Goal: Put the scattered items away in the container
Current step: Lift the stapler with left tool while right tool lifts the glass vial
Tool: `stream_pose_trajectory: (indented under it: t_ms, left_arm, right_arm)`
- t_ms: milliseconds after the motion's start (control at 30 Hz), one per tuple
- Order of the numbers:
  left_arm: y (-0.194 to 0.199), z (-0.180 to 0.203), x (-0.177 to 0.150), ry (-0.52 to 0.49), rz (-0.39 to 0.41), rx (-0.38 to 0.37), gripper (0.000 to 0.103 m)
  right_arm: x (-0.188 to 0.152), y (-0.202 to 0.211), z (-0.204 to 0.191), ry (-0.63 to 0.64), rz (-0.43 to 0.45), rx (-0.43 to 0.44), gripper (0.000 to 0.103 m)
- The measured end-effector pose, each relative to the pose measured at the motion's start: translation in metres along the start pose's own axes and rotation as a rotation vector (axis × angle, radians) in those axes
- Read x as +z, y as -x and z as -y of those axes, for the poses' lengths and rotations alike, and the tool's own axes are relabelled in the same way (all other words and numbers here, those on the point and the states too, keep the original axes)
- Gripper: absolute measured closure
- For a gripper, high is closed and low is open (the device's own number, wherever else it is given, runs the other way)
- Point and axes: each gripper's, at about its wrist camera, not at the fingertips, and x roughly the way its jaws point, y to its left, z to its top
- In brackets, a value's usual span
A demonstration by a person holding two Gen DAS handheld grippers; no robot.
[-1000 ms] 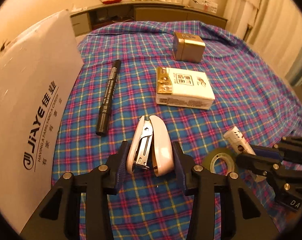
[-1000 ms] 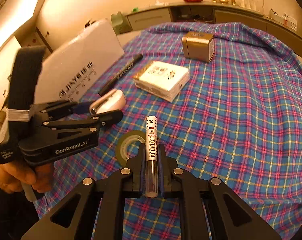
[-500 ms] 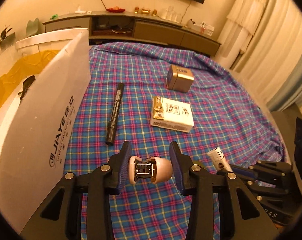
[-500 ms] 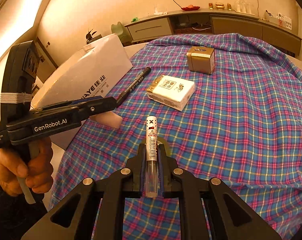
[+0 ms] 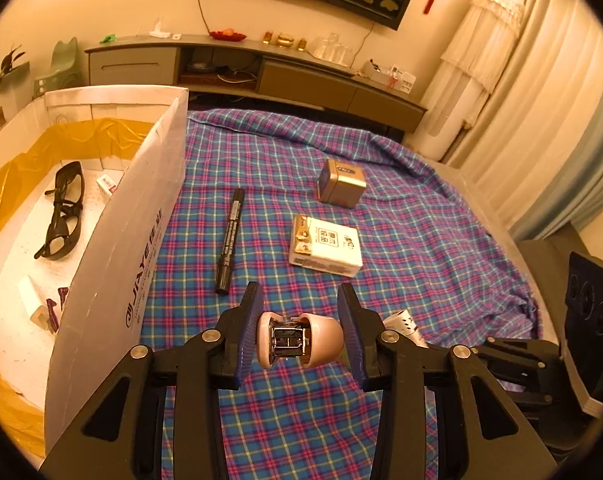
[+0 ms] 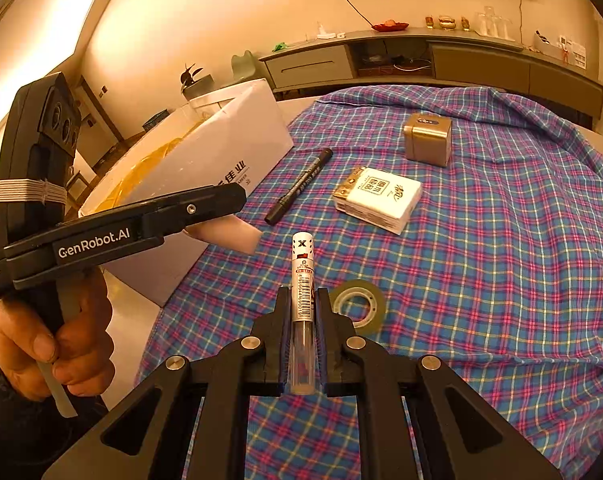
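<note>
Pale pink, the stapler point(image 5: 301, 339) is hanging clamped in the left claw point(image 5: 300, 326) above the plaid bedspread point(image 5: 401, 240), while the right claw point(image 6: 302, 312) is gripping a white tube point(image 6: 302, 280). Both seem to be mid-carry; next, I'd guess, swinging over the white box point(image 5: 113, 240) and releasing.
</note>
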Motion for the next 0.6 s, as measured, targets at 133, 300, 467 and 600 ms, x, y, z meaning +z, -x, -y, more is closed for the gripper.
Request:
stream_pose_trajectory:
  t_ms: [133, 300, 467, 600]
  left_arm:
    - [-0.018, -0.016, -0.009, 0.122, -0.086, -0.117, 0.063]
    - [-0.057, -0.039, -0.033, 0.345, -0.178, -0.227, 0.063]
    - [-0.055, -0.037, -0.032, 0.341, -0.113, -0.169, 0.055]
    - [-0.059, -0.045, -0.03, 0.327, -0.089, -0.068, 0.046]
  right_arm:
    - [-0.003, 0.001, 0.001, -0.028, 0.002, 0.0, 0.091]
    - [-0.012, 0.003, 0.009, -0.074, 0.011, -0.01, 0.091]
    - [-0.021, 0.001, 0.015, -0.096, -0.006, -0.012, 0.091]
    - [-0.022, 0.0, 0.011, -0.07, -0.009, -0.007, 0.091]
